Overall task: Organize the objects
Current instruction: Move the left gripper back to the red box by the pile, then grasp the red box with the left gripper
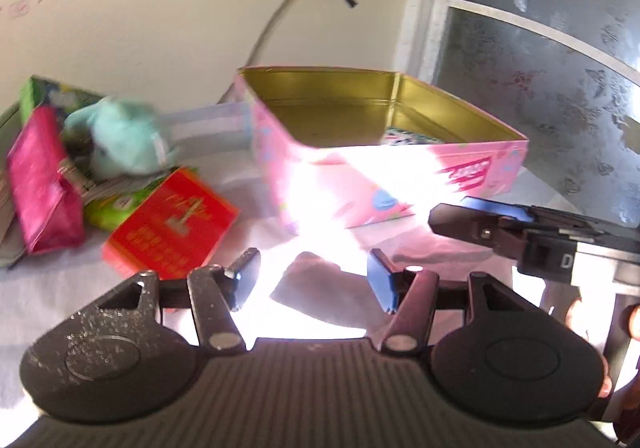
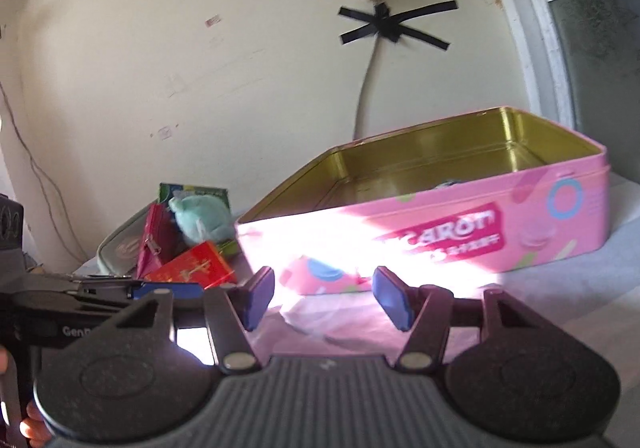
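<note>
My left gripper (image 1: 312,282) and right gripper (image 2: 324,298) held jaws spread (nothing between them); the pink tin (image 2: 460,232) stood just ahead.

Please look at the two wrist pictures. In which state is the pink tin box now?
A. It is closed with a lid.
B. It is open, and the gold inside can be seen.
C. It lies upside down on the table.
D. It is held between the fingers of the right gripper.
B: the pink tin box has no lid on it, its gold inner walls show, and both grippers are open and apart from it.
</note>
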`<state>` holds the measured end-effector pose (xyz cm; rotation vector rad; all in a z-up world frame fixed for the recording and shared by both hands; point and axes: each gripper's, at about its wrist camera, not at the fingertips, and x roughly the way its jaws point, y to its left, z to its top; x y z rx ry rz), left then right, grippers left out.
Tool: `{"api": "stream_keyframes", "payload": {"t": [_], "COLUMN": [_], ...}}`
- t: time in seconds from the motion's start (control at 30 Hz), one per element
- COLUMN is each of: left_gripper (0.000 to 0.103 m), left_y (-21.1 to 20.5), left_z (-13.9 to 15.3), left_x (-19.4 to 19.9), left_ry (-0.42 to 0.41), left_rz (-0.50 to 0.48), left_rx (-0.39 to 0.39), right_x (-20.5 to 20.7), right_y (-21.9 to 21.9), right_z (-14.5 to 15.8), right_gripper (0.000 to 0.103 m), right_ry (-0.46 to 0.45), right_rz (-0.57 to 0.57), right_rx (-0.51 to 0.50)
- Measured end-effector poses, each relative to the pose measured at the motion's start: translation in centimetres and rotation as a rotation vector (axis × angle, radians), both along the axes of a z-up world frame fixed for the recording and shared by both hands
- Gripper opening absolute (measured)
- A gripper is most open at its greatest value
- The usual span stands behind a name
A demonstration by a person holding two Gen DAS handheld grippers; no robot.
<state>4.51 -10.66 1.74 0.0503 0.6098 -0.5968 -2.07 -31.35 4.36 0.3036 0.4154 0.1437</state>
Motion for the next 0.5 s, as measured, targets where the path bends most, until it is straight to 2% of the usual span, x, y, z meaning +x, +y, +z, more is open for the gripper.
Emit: {"api": "stream_keyframes", "payload": {"t": [0.1, 0.2, 0.4, 0.5], "left_gripper": [0.06, 0.06, 0.061, 0.061], "left_y": [3.8, 6.5, 8.1, 8.5], "left_z": [-0.3, -0.3, -0.8, -0.8], "left_x": [1.8, 2.8, 4.3, 4.6], "left_ry": [0.086, 0.132, 0.163, 0.145], "left_rz": [0.112, 0.204, 0.277, 0.295], "left_rx": [-0.077, -0.155, -0.187, -0.188], "right_x": [1.4, 2.9, 5.9, 6.5], "right_y": [2.8, 4.9, 8.6, 9.3], "right_z": [-0.1, -0.4, -1.3, -1.7], "right_gripper": [0.056, 0.056, 0.056, 0.057], "right_ry": [0.017, 0.05, 0.112, 0.13], "right_rz": [0.077, 0.155, 0.238, 0.247], "right_rx": [-0.023, 0.004, 0.007, -0.013]}}
